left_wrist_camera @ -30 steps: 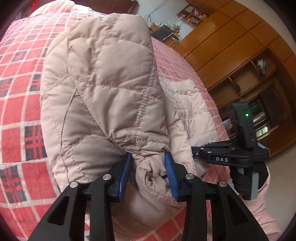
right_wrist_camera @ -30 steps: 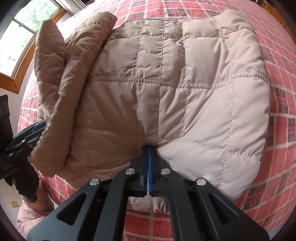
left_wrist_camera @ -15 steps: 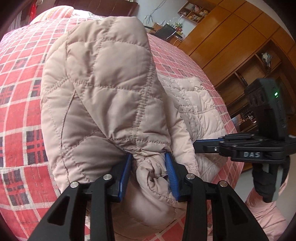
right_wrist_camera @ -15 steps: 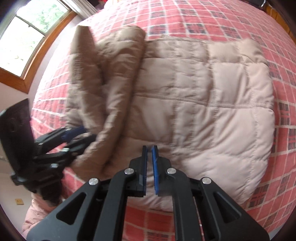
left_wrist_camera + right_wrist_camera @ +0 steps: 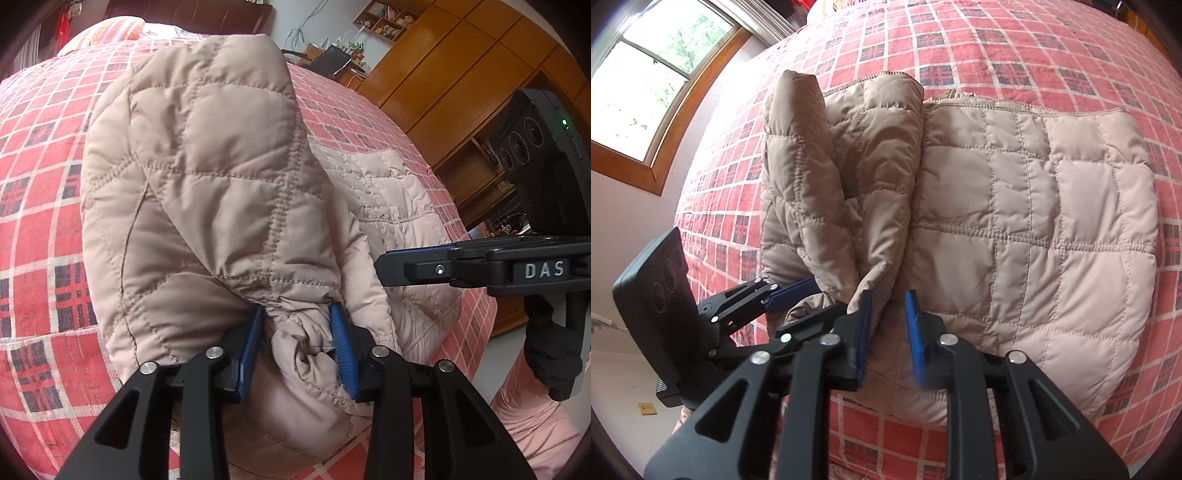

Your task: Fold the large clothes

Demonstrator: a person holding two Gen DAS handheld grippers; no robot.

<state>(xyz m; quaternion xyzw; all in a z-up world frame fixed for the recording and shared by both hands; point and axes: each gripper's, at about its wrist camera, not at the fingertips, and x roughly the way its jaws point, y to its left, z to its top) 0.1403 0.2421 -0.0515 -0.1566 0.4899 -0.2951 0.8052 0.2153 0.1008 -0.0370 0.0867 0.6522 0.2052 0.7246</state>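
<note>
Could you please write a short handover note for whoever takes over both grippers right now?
Left gripper: shut on a bunched fold of the beige quilted jacket, near its edge closest to you.
Right gripper: open, empty, over the jacket's near edge, just beside the left one.
Jacket lies on the red plaid bed; its left side is folded over the body, the right side lies flat.
Left: release the held fold, fold the rest.

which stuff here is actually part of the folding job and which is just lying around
In the job:
quilted beige jacket
left gripper, shut on the jacket's bunched edge
right gripper, open, holding nothing
plaid bedspread under the jacket

Just around:
wooden wardrobe
window
</note>
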